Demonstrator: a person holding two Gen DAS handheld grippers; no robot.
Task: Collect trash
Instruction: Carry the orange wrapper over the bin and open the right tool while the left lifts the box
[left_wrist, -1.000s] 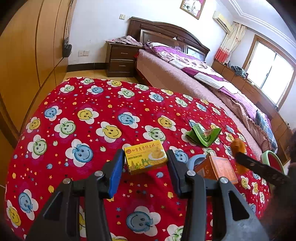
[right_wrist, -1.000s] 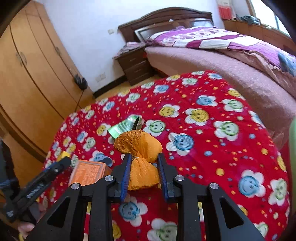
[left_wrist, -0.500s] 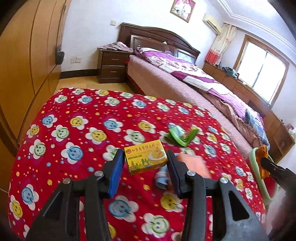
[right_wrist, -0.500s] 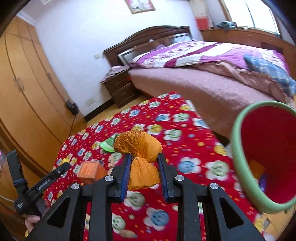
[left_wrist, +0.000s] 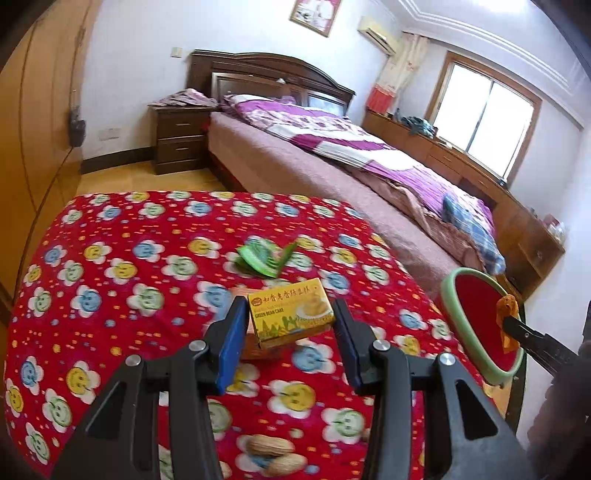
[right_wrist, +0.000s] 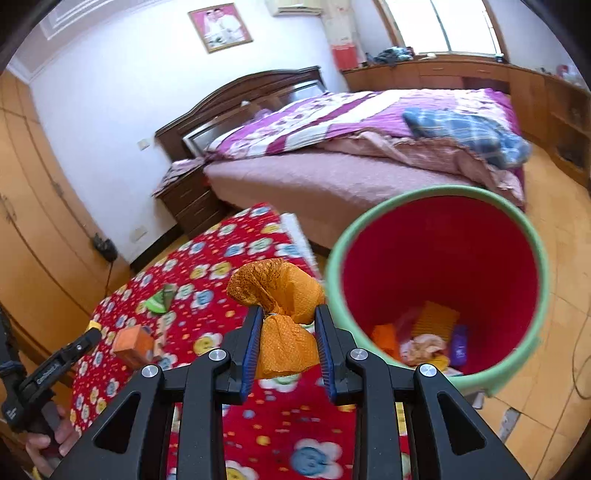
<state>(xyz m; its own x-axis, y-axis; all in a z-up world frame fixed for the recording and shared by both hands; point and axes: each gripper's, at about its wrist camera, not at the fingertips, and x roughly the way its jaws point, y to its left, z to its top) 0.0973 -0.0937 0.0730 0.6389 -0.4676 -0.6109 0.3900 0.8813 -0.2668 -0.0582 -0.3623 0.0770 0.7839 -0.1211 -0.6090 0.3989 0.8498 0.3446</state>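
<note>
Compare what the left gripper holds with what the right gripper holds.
The left gripper holds a yellow box, rigid and printed; the right gripper holds an orange wad, soft and crumpled. The box hangs over the cloth; the wad is at the bin rim. Both are clamped.

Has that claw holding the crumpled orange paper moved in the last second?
Yes. The right claw, shut on the orange paper, has swung off the red flowered table toward the green-rimmed red bin, which now fills its view.
</note>
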